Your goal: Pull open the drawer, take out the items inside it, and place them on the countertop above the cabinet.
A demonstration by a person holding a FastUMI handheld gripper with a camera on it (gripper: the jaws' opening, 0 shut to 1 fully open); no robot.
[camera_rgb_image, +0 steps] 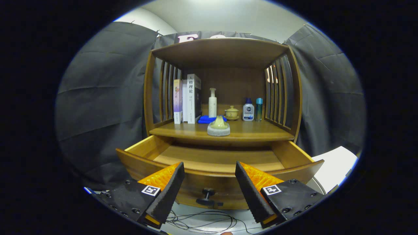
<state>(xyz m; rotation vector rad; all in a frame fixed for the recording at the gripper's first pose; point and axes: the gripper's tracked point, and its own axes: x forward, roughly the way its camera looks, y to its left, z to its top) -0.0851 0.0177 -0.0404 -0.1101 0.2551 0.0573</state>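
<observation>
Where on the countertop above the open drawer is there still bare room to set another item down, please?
The countertop has a bare strip along its front edge, left and right of the small lidded dish. The rear is crowded: books, blue cloth, pump bottle, teacup and two small bottles. The gripper hangs open before the drawer.

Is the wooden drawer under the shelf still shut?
No. The wooden drawer stands pulled out below the shelf, its bare inner floor showing, and the open gripper grips nothing in front of its black knob.
</observation>
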